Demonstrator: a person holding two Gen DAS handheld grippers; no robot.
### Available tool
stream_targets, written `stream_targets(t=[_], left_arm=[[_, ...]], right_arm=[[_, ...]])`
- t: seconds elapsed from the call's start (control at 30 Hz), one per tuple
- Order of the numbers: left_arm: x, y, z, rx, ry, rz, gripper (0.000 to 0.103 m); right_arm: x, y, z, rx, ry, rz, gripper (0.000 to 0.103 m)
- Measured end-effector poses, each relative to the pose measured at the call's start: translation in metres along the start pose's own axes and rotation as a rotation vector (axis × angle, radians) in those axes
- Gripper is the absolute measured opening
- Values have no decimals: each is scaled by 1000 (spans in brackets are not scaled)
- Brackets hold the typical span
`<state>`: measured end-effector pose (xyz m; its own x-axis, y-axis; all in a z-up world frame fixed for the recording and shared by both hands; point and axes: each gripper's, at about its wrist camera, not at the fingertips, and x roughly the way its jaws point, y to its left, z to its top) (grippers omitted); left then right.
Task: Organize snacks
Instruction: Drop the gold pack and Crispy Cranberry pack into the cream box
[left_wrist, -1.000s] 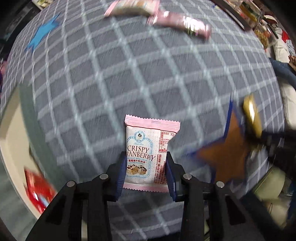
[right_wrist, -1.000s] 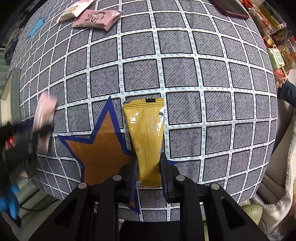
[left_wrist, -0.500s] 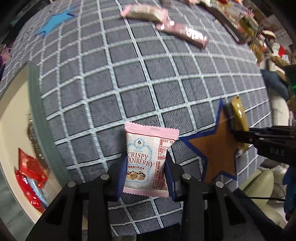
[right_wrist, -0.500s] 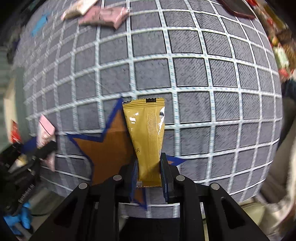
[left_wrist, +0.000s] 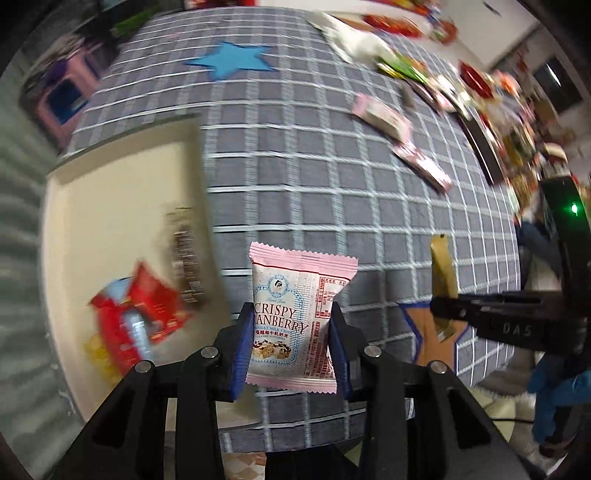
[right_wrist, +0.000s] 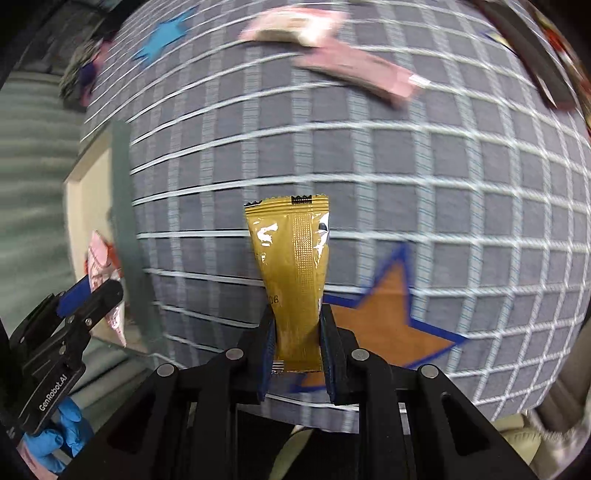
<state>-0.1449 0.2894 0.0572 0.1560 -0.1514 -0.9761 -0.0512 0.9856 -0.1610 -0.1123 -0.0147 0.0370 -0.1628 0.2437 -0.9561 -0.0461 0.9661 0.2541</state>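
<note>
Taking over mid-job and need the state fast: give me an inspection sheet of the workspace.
Surface: grey checked tablecloth, blue star, orange star.
Job's things: cranberry packet and gold sachet held aloft; box holds red packets.
Clutter: pink packets; blurred snack pile far edge.
Grippers: left gripper, right gripper, jaws each clamped on a snack.
Cables: nothing seen.
Surroundings: blurred; pink furniture.

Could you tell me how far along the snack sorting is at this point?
Partly done: a few red packets already lie in the cream bin. In hand: the left gripper holds the pink cranberry packet, the right gripper the gold sachet. Left: two pink packets on the checked tablecloth.
</note>
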Motion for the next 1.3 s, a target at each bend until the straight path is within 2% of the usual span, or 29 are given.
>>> stream_targets(t=[0.13, 0.27, 0.4, 0.57, 0.67, 0.7, 0.73, 0.77, 0.8, 0.93, 1.07, 1.13, 1.2, 1.3], left_arm=[[-9, 30, -2, -70, -48, 47, 41], [-11, 67, -3, -140, -48, 97, 41], [-15, 99, -7, -209, -45, 112, 41], [-9, 116, -13, -243, -20, 137, 42], [-4, 118, -16, -258, 7, 159, 59], [-4, 119, -17, -265, 7, 151, 67], [-5, 118, -18, -268, 7, 146, 71], [-5, 117, -18, -269, 8, 139, 72], [-4, 116, -19, -265, 13, 131, 72], [3, 103, -16, -232, 41, 120, 73], [4, 87, -9, -197, 54, 104, 73], [3, 77, -6, -173, 60, 100, 73], [4, 68, -4, -154, 70, 99, 73], [5, 59, -4, -146, 89, 96, 74]], right_arm=[[11, 72, 17, -101, 4, 26, 24], [25, 155, 38, -210, 10, 65, 24], [40, 222, 53, -286, 20, 87, 24], [65, 278, 73, -335, 39, 102, 24], [80, 303, 86, -324, 75, 115, 25], [85, 307, 89, -311, 88, 116, 40], [88, 308, 93, -296, 91, 109, 73], [88, 303, 94, -284, 78, 94, 85], [86, 291, 96, -278, 59, 81, 87], [88, 257, 102, -228, 54, 20, 87], [86, 207, 135, -111, 18, -84, 87], [72, 183, 157, -86, -16, -130, 87], [68, 176, 179, -108, -53, -180, 87], [68, 176, 217, -208, -97, -280, 87]])
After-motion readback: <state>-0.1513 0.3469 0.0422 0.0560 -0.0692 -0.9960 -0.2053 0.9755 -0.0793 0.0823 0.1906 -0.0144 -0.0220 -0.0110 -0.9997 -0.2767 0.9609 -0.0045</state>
